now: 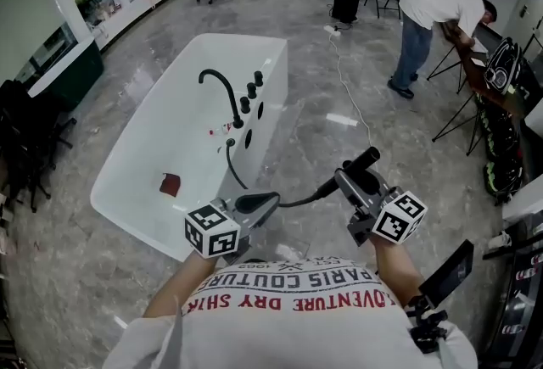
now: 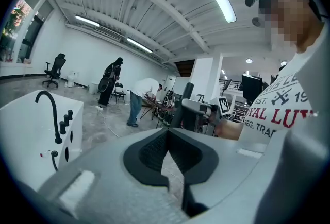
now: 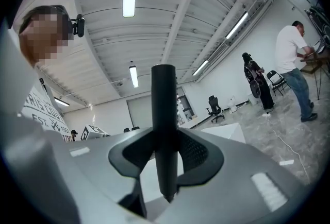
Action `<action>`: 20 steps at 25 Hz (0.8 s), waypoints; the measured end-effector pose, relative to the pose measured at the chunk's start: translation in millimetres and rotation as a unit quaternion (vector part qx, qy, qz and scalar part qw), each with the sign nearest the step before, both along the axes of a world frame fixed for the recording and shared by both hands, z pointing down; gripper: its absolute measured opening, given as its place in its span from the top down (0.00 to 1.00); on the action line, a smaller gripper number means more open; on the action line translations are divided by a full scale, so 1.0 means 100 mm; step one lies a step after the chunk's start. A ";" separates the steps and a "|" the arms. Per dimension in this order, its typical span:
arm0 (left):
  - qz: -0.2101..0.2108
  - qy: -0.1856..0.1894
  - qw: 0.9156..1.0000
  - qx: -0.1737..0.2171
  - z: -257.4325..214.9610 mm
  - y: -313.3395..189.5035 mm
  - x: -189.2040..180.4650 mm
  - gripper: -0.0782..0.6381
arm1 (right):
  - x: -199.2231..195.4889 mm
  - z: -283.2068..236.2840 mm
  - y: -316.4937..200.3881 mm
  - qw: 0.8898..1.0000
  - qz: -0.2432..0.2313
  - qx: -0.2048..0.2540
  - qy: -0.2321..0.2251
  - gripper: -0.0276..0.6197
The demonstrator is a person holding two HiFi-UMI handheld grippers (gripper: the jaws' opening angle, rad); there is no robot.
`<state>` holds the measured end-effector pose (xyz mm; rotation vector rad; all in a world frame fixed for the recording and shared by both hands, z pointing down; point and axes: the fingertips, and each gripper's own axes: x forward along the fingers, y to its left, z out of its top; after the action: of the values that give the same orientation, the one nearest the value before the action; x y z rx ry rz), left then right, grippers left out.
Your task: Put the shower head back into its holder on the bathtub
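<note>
Fingers [image 3: 196,156] of the right gripper [image 1: 361,182] are clenched on the shower head [image 1: 366,162]; the left gripper [image 1: 259,204] is pressed closed on nothing. The bathtub [image 1: 161,147] lies ahead and left, well apart. The shower head's long axis crosses the jaws, free end pointing away from the bathtub. Its hose [image 1: 297,201] runs to the rim fittings [image 1: 251,92], where the holder presumably sits.

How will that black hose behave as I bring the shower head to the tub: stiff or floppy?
Probably floppy: the hose sags in a loose curve between the bathtub and the shower head. It likely drags and may tug the handle sideways. The smooth round handle could twist between the fingers of the right gripper.
</note>
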<state>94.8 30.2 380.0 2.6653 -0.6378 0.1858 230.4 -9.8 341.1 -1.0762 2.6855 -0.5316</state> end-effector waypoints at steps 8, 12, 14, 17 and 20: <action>0.018 0.004 1.000 0.006 0.04 -0.16 0.15 0.89 | 0.07 -0.02 -0.11 1.000 0.007 0.004 0.003 0.75; 0.025 0.006 1.000 0.003 0.07 -0.32 0.17 0.89 | 0.06 -0.05 -0.23 1.000 0.009 0.007 0.007 0.75; 0.030 0.004 1.000 0.001 0.07 -0.49 0.19 0.88 | 0.06 -0.08 -0.35 1.000 0.013 0.008 0.004 0.75; 0.034 -0.002 0.999 -0.002 0.08 -0.77 0.20 0.89 | 0.08 -0.10 -0.56 1.000 0.020 0.007 0.003 0.75; 0.039 0.000 0.999 -0.005 0.14 -0.88 0.18 0.89 | 0.09 -0.05 -0.65 1.000 0.028 0.005 0.001 0.75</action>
<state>112.7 -57.6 394.0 2.6823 -0.5305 0.2109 239.2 -74.4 335.8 -1.1468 2.6479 -0.5068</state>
